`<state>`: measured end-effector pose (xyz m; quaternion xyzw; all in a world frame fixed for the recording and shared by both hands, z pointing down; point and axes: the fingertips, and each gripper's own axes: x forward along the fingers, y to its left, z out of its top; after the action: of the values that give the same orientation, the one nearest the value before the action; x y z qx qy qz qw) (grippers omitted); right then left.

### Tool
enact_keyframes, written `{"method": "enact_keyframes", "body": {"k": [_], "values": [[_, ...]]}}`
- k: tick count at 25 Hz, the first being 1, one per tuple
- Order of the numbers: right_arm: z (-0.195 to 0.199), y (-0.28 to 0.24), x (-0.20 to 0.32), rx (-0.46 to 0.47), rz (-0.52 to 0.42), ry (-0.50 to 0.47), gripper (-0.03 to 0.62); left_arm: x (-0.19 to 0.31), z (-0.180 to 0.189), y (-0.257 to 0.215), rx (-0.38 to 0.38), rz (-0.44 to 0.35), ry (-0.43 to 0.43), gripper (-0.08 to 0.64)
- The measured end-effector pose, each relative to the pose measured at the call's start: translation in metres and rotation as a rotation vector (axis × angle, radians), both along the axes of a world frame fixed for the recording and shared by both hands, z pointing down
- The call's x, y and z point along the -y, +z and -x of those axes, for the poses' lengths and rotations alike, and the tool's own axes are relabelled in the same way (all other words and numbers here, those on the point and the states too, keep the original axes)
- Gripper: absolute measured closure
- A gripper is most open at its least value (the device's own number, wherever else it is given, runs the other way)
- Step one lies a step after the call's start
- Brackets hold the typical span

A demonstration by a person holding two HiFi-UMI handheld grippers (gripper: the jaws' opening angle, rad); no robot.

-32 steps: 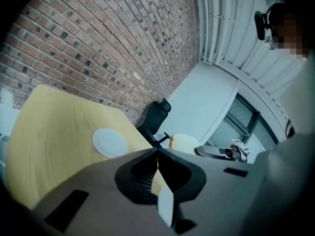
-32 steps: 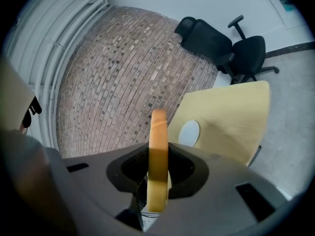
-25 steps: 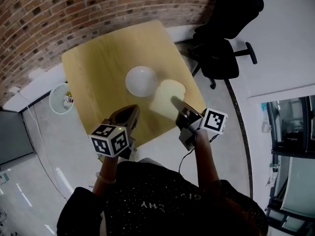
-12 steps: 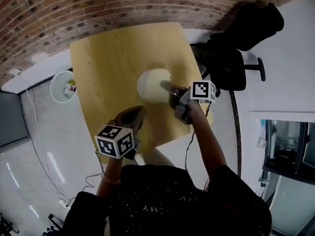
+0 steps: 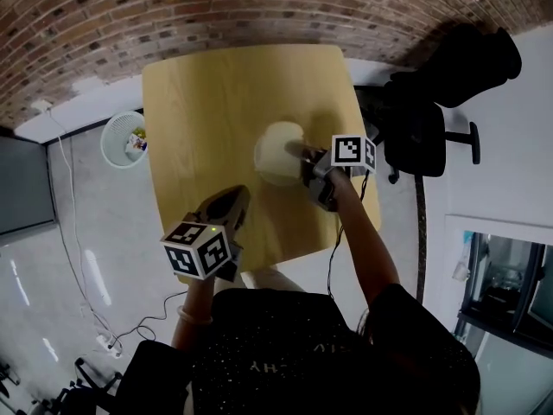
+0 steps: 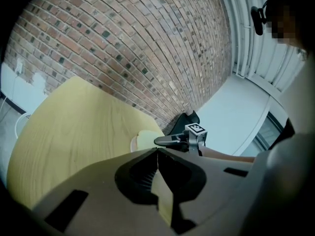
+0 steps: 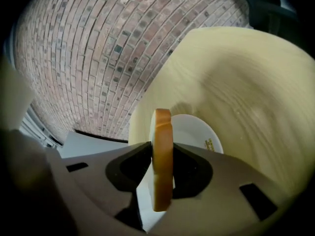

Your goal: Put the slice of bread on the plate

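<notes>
Bread slice [image 7: 162, 156] is now lifted off the counter [image 5: 207, 111] and held right over the plate [image 7: 199, 132], clamped in the right tongs [image 5: 295, 151], left tongs [image 6: 157, 150] closed on nothing, so basically only the set-down is left.

Pale wooden tabletop [image 5: 199, 128] set against a red-brick wall [image 5: 216, 7]. Black office chair [image 5: 428, 137] just beside the right edge. White mesh wastebasket [image 5: 105, 148] near the left edge, on glossy grey floor [image 5: 43, 258], with bits of litter inside.
</notes>
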<state>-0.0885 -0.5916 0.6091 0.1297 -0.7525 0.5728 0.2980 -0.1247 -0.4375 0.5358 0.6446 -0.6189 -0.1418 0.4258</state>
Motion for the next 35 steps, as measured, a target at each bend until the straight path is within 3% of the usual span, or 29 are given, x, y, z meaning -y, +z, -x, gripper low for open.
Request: {"method": "enact_keyframes", "body": {"k": [4, 7, 10, 13, 16, 17, 18, 19, 20, 25, 31, 35], "values": [[-0.005, 0.003, 0.002, -0.116, -0.135, -0.069, 0.443, 0.005, -0.004, -0.003, 0.005, -0.001, 0.01, 0.548], [-0.008, 0.005, -0.002, -0.189, -0.223, -0.148, 0.332, 0.009, -0.007, -0.005, 0.009, -0.003, 0.021, 0.548], [-0.02, -0.001, 0.002, -0.206, -0.26, -0.136, 0.301, 0.013, -0.009, -0.009, 0.019, -0.01, 0.026, 0.548], [-0.045, -0.022, 0.012, -0.185, -0.336, -0.042, 0.299, 0.013, -0.011, -0.017, 0.06, -0.014, 0.034, 0.548], [-0.062, -0.071, -0.001, -0.028, -0.411, 0.038, 0.301, 0.015, -0.016, -0.032, 0.119, -0.026, 0.043, 0.548], [-0.064, -0.09, -0.01, 0.039, -0.437, 0.051, 0.304, 0.017, -0.018, -0.039, 0.134, -0.036, 0.048, 0.548], [-0.067, -0.108, -0.019, 0.089, -0.474, 0.065, 0.363, 0.018, -0.021, -0.048, 0.147, -0.049, 0.055, 0.548], [-0.072, -0.125, -0.027, 0.122, -0.52, 0.081, 0.497, 0.02, -0.026, -0.057, 0.16, -0.062, 0.064, 0.548], [-0.076, -0.14, -0.035, 0.146, -0.566, 0.093, 0.578, 0.022, -0.03, -0.065, 0.175, -0.076, 0.072, 0.548], [-0.092, -0.195, -0.079, 0.259, -0.717, 0.092, 0.58, 0.028, -0.052, -0.107, 0.272, -0.157, 0.108, 0.548], [-0.099, -0.213, -0.097, 0.207, -0.917, 0.088, 0.581, 0.031, -0.064, -0.129, 0.361, -0.213, 0.128, 0.548], [-0.106, -0.222, -0.095, 0.217, -0.935, 0.109, 0.581, 0.032, -0.067, -0.129, 0.373, -0.211, 0.14, 0.548]]}}
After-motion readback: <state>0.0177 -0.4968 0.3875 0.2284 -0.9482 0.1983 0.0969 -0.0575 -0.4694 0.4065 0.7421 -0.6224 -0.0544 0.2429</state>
